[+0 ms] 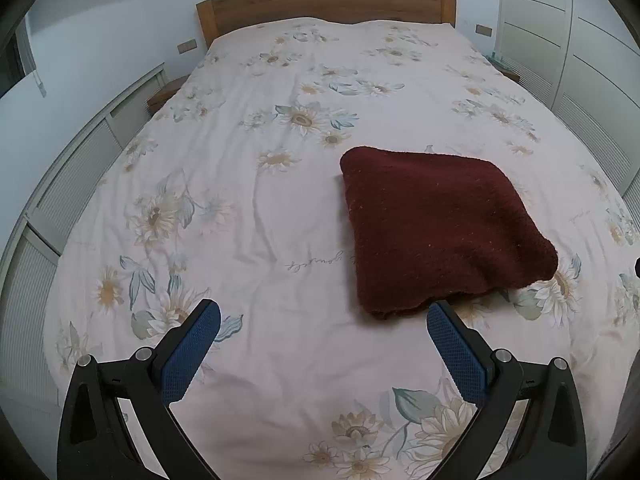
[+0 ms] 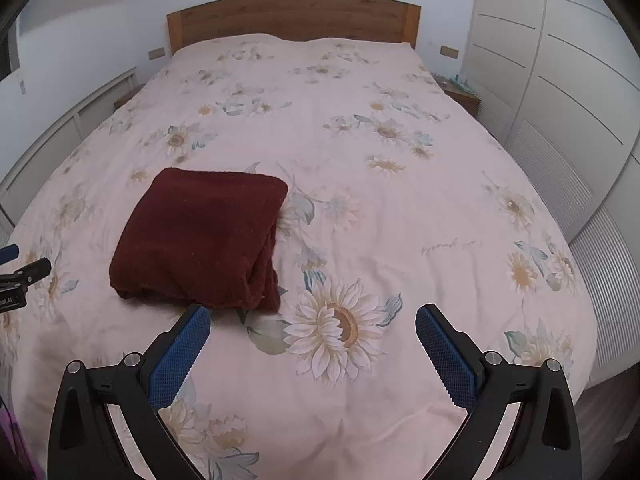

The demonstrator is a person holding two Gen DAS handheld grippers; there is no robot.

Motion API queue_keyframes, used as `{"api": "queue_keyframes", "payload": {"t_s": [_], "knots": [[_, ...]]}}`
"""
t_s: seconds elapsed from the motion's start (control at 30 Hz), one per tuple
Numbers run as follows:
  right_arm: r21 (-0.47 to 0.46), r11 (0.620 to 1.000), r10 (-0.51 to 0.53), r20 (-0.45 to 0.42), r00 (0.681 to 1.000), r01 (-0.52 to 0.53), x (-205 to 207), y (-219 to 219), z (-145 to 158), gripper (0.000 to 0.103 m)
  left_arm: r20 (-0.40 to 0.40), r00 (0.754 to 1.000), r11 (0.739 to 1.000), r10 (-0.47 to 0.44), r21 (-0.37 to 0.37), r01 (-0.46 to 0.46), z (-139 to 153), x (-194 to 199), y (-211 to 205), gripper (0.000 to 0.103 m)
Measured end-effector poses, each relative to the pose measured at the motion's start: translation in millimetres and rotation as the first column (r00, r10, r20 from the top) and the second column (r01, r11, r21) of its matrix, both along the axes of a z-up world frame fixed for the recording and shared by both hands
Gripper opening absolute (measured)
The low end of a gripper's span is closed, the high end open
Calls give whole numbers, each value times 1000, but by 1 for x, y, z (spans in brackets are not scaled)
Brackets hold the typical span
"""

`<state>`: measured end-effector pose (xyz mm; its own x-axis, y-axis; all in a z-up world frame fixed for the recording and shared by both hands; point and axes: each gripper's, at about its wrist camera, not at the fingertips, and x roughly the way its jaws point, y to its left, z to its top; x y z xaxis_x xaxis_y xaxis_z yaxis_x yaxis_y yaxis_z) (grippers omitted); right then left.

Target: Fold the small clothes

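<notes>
A dark red knitted garment [image 1: 436, 228] lies folded into a thick square on the flowered bedspread [image 1: 280, 208]. It also shows in the right wrist view [image 2: 200, 236], left of centre. My left gripper [image 1: 323, 320] is open and empty, just short of the garment's near edge and to its left. My right gripper [image 2: 313, 322] is open and empty, near the garment's near right corner and to its right. The left gripper's tip [image 2: 12, 256] shows at the right wrist view's left edge.
The bed has a wooden headboard [image 1: 326, 4] at the far end. White wardrobe doors [image 2: 560, 80] stand along the right side, low white panels [image 1: 72, 168] along the left. Small bedside tables [image 2: 460, 92] flank the headboard.
</notes>
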<state>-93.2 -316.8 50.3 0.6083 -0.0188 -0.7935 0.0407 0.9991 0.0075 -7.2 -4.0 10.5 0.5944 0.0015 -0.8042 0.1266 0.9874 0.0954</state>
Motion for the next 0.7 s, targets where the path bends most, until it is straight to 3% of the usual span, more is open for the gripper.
{"api": "queue_keyframes", "payload": {"t_s": [0.7], "knots": [[-19, 999, 27, -21, 999, -27, 2, 7, 0, 102, 8, 999, 999, 44, 7, -44, 5, -13, 11, 102]]}}
